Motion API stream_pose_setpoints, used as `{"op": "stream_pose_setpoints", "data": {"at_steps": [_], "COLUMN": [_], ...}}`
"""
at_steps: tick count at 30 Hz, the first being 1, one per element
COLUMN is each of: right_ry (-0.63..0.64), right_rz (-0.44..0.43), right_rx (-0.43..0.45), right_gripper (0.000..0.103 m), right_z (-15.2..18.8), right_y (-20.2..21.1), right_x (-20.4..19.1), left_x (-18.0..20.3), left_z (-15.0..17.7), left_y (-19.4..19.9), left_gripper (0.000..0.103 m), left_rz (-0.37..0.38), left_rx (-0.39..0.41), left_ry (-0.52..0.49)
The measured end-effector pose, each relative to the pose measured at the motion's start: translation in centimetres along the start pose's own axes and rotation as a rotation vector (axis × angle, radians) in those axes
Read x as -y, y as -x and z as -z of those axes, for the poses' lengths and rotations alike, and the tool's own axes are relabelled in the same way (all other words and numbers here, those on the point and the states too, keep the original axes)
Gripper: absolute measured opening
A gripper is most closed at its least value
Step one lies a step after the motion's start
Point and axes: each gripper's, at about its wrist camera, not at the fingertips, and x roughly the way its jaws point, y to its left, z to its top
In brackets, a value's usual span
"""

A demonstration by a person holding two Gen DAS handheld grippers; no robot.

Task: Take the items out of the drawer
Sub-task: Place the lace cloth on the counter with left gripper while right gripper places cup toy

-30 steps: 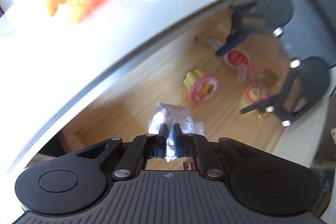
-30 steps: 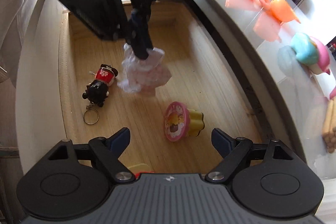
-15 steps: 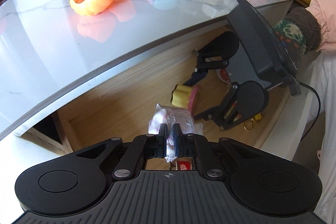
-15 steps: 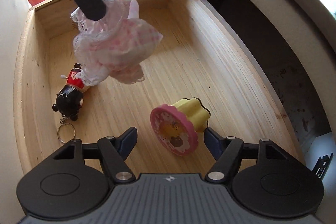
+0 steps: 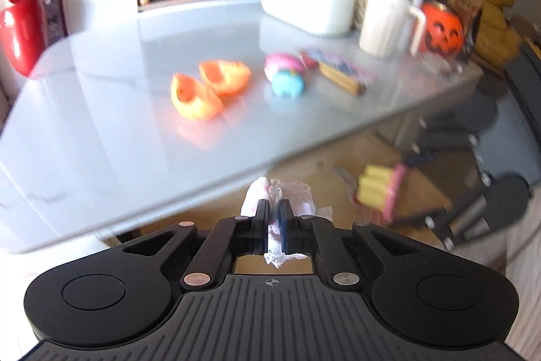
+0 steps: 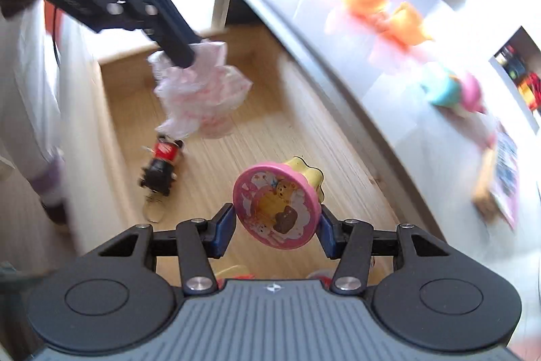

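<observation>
Closing on the pink-lidded yellow toy (image 6: 278, 202), the right gripper (image 6: 275, 227) has its pads at the lid's rim, lid facing the camera, yellow body pointing away over the drawer (image 6: 297, 124). Ahead, the left gripper (image 6: 184, 54) clamps a frilly pink cloth (image 6: 203, 90).

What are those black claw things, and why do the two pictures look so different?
Those are grabbing tools. A person holds one in each hand, and each has a small camera looking out along its two fingers, so each picture is one tool's own view.

In the left camera's picture, the left tool is shut on a pink-and-white frilly cloth. Ahead is a white countertop with two orange pumpkin halves and a blue and a pink toy.

In the right camera's picture you look down into an open wooden drawer. The right tool is closing around a pink-lidded yellow toy cup, which sits between its fingers. A little black figure keychain lies in the drawer. The other tool appears there too, holding the cloth up.
</observation>
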Motion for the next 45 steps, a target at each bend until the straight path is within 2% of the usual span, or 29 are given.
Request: {"op": "stream_pose_setpoints", "data": {"at_steps": [3,5,7,8,11,14,16,21,24,26,27,29,33,36,37,39,41,43,45], "right_ry": [-0.054,-0.096,-0.123,-0.136,-0.193,-0.242,-0.258,-0.340,-0.368,-0.370,-0.366,-0.352,-0.354,-0.363,-0.367,-0.374,-0.370,-0.368,-0.403], "right_rz": [0.024,0.036,0.069,0.085,0.137,0.185,0.228,0.263,0.311,0.324,0.326,0.332,0.306,0.239,0.219,0.187,0.163,0.154,0.145], "right_rx": [0.037,0.042,0.035,0.033,0.064,0.106,0.135,0.188,0.182,0.178,0.181,0.185,0.174,0.148,0.129,0.084,0.048,0.037,0.039], "right_gripper": [0.050,0.050,0.050,0.050,0.050,0.050,0.050,0.051,0.055,0.059,0.066,0.073,0.079,0.085,0.085,0.085,0.085,0.085,0.085], "right_z": [1.1,1.7,2.1,2.1,1.5,-1.0,-2.6,-5.7,-6.7,-6.6,-6.3,-5.7,-3.6,-1.1,-0.2,1.3,3.0,4.4,5.4], "right_y": [2.8,4.0,5.6,5.7,6.6,7.3,7.0,3.2,1.3,1.2,1.3,2.2,4.2,6.0,6.4,6.7,6.8,6.5,5.9], "right_x": [-0.9,-1.2,-0.4,-0.2,1.0,1.3,2.9,7.2,8.9,8.9,8.7,8.4,7.6,6.6,6.3,5.8,5.4,5.3,5.8], "left_x": [-1.7,-4.1,-6.2,-7.0,-8.2,-9.4,-9.6,-10.9,-11.1,-10.6,-10.0,-8.5,-5.1,-2.8,-2.1,-0.7,0.9,2.0,3.1], "left_z": [-3.6,-5.1,-5.1,-4.4,-3.8,-3.4,-2.8,-1.2,-0.7,-0.7,-0.9,-1.2,-1.4,-0.9,-0.4,0.3,1.2,2.2,3.3], "left_y": [0.4,-1.2,-3.4,-3.9,-4.3,-1.7,0.0,1.2,1.9,2.4,2.4,2.3,1.6,-0.3,-1.2,-3.0,-4.0,-4.8,-5.6], "left_gripper": [0.010,0.012,0.019,0.019,0.019,0.019,0.019,0.019,0.019,0.019,0.019,0.019,0.019,0.019,0.019,0.019,0.019,0.019,0.023], "left_rz": [-0.126,-0.165,-0.167,-0.190,-0.231,-0.210,-0.228,-0.277,-0.245,-0.182,-0.139,-0.064,0.073,0.164,0.191,0.204,0.193,0.192,0.164], "left_rx": [0.198,0.271,0.258,0.262,0.219,0.318,0.359,0.341,0.338,0.331,0.315,0.281,0.202,0.078,0.007,-0.124,-0.206,-0.299,-0.394], "left_ry": [0.093,0.195,0.312,0.338,0.339,0.378,0.351,0.358,0.357,0.320,0.287,0.213,0.029,-0.092,-0.121,-0.174,-0.257,-0.364,-0.519]}}
